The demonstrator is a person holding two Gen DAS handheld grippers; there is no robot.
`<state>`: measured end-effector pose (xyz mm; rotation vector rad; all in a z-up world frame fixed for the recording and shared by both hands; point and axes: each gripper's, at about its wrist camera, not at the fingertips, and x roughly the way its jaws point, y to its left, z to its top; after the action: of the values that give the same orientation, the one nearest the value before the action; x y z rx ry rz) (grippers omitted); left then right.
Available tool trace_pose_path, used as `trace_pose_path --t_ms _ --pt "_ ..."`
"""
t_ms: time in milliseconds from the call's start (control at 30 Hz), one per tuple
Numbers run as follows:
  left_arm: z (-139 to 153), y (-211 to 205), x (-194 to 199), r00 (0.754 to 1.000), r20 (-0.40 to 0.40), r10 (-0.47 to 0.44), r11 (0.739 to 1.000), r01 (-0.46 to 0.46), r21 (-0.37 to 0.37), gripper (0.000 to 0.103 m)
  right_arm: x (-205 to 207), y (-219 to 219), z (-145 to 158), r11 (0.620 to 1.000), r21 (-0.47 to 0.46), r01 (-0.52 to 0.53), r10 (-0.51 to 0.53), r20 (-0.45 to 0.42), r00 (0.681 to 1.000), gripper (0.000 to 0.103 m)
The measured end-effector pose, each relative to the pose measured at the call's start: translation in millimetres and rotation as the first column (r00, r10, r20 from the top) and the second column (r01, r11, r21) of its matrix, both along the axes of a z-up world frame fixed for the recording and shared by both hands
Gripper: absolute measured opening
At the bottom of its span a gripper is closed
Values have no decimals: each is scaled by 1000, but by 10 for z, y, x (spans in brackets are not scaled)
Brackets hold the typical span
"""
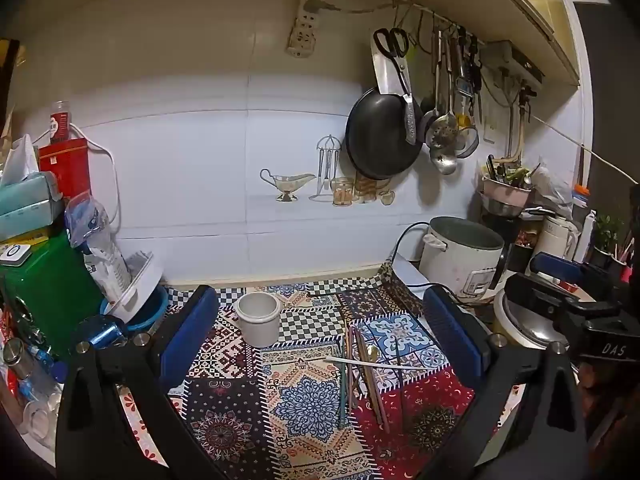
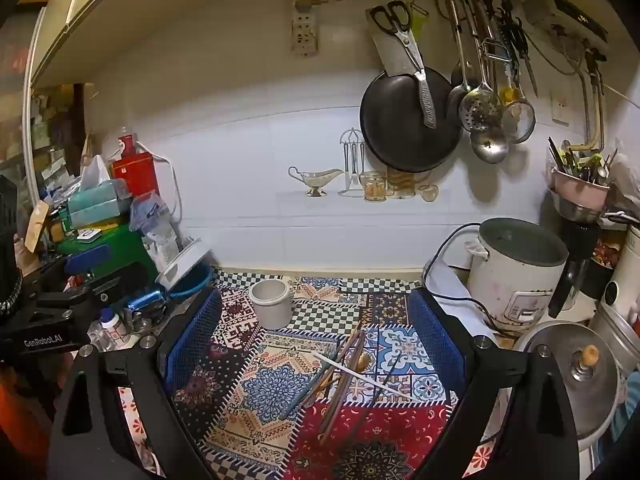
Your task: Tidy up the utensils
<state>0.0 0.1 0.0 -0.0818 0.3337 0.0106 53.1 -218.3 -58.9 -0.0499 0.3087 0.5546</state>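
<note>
A loose pile of chopsticks and a spoon [image 1: 366, 376] lies on the patterned mat [image 1: 240, 412], also seen in the right wrist view as the pile [image 2: 344, 376]. A white ceramic cup [image 1: 258, 318] stands upright and empty behind it; it also shows in the right wrist view [image 2: 271, 308]. My left gripper [image 1: 320, 344] is open above the mat, with the pile between its fingers toward the right one. My right gripper [image 2: 316, 344] is open, with the pile between its blue pads. Both are empty.
A rice cooker [image 1: 464, 256] stands at the back right with its cord. A pot lid [image 2: 572, 368] lies at the right. Boxes, a green tin [image 1: 48, 280], a blue bowl and bottles crowd the left. A pan and ladles hang on the wall.
</note>
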Motion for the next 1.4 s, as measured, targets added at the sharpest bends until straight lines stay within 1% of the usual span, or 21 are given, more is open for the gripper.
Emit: trace_pose_path --t_ms 133,167,333,433,1400 --pt "-6 10 -2 1000 1 -7 1000 7 -7 103 6 -1 1 1000 1 1 -1 0 1000 93" --pt "-12 77 -4 1000 0 -3 1000 3 -7 103 8 -1 2 1000 0 1 -1 0 1000 93" --pt "1 150 6 1000 -12 -8 1000 8 0 103 15 6 2 1000 1 1 -1 -2 1000 93" --pt "-30 27 34 1000 -10 0 1000 0 10 103 19 9 -11 1000 1 -2 2 -3 1000 93" --pt "-65 -6 101 1000 -16 -13 1000 13 16 103 63 -23 3 1000 6 11 -11 0 1000 93"
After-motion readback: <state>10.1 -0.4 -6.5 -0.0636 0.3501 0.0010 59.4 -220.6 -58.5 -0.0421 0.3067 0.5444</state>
